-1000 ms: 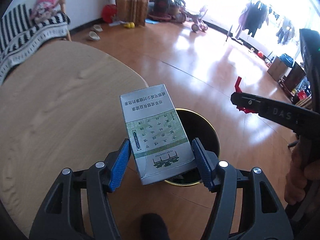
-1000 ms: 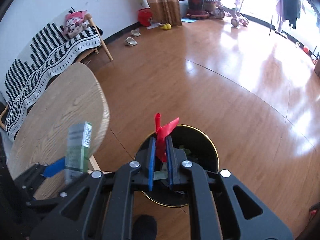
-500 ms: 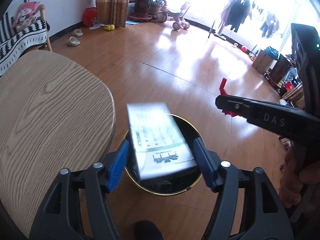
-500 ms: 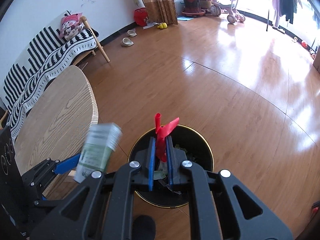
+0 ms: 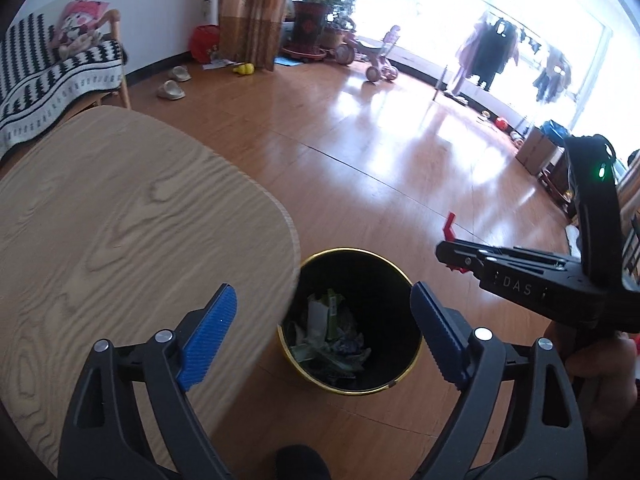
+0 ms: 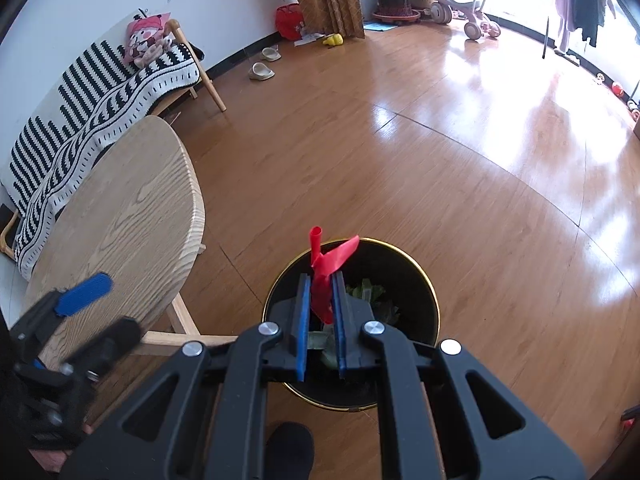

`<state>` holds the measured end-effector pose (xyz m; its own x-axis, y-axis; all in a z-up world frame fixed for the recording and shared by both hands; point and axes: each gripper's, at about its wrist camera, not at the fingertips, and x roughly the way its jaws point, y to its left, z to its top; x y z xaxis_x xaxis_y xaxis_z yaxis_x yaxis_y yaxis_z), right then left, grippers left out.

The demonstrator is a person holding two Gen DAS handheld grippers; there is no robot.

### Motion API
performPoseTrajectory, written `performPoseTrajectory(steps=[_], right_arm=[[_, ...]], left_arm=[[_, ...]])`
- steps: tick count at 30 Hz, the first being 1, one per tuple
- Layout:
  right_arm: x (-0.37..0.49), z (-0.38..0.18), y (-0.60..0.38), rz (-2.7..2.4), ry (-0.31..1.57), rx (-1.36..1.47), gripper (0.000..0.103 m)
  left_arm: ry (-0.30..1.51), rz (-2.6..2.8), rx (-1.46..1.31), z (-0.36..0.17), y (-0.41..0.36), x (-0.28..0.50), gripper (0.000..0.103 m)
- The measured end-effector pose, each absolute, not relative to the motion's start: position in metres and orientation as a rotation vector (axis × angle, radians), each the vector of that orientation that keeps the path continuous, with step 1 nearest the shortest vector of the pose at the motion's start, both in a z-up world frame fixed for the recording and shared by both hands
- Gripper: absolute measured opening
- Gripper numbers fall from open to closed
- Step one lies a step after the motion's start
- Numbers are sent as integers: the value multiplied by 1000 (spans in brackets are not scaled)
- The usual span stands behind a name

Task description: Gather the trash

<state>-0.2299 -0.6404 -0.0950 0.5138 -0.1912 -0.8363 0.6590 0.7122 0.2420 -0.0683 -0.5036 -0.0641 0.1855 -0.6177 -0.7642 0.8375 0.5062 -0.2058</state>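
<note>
Left wrist view: the left gripper point(image 5: 322, 330) hangs spread and empty above the black gold-rimmed waste bin point(image 5: 414, 322), crumpled wrappers inside.

Right wrist view: the right gripper point(image 6: 320, 308) pinches a red plastic scrap point(image 6: 326, 272) over the bin; the light scrap could drift outside on release.

Red wrapper point(image 6: 325, 276) lower part hidden btwn right gripper point(image 6: 320, 312) pads.

left gripper point(image 5: 324, 332) opened, box dropped into bin point(image 5: 416, 344)
</note>
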Motion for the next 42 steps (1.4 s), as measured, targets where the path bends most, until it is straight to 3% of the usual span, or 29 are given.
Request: performPoseTrajectory(steps=[4, 6, 7, 8, 16, 20, 31, 35, 42], right_arm=[[-225, -98, -641, -552, 908, 610, 12], [-224, -101, -643, -557, 916, 614, 35], [-223, -101, -642, -560, 912, 615, 65], [-224, -100, -642, -562, 900, 611, 72], [-201, -88, -621, -534, 905, 566, 72], [-167, -65, -581, -493, 863, 450, 80], [-32, -15, -393, -132, 775, 217, 96], [9, -14, -324, -29, 789, 164, 96], [45, -10, -233, 91, 786, 66, 96]], left_arm=[[933, -1014, 232, -52, -483, -55, 87], [928, -993, 214, -46, -471, -51, 87], [925, -984, 212, -43, -465, -49, 87], [922, -975, 212, -41, -460, -47, 87], [897, -865, 185, -17, -399, -24, 90], [850, -763, 165, -5, -351, -6, 93], [807, -203, 27, -6, -112, 63, 96], [823, -24, -68, -14, -24, 70, 96], [804, 83, -129, -18, 60, 64, 96]])
